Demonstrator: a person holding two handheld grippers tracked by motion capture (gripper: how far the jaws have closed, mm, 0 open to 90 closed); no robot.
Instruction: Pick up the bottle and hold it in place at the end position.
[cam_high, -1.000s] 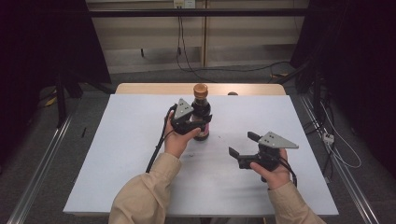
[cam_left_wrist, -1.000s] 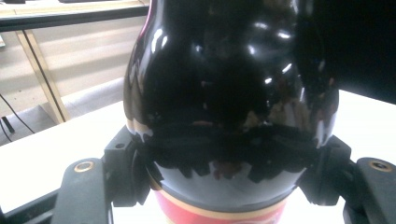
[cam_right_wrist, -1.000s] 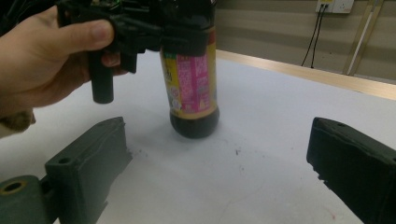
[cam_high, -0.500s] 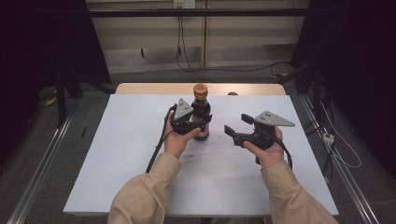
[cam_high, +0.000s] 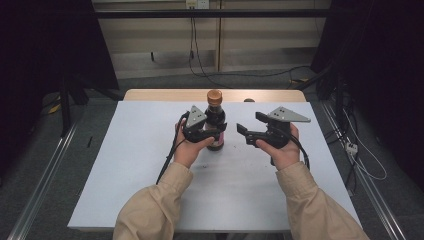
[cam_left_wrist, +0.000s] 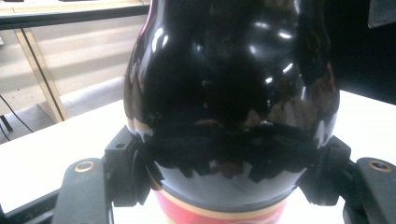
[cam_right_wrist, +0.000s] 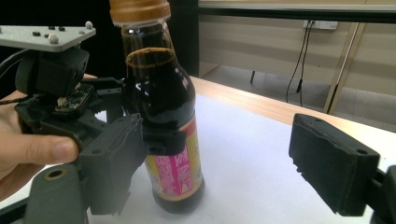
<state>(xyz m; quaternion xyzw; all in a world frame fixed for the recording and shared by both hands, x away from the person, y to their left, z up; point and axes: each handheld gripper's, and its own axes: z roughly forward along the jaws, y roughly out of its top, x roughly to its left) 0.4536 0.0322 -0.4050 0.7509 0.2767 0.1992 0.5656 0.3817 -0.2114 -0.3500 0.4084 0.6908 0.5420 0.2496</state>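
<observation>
Clamped around the belly of the dark sauce bottle, the jaws of your left gripper are pressing on its glass from both sides, just above the red label band; the bottle is standing upright on the white table, near the middle and toward the far edge, with its brown cap on top; your left hand is wrapping the gripper body from below, its cable trailing back along your sleeve. On your other side, the jaws of the right gripper are standing apart with nothing between them, having just been closing a little; they are pointing toward the bottle, just beside it but not touching; in the right gripper view the bottle is sitting near the left jaw, with the liquid line showing in the neck and the pink and yellow label facing the camera; your right hand is holding that gripper above the table.
</observation>
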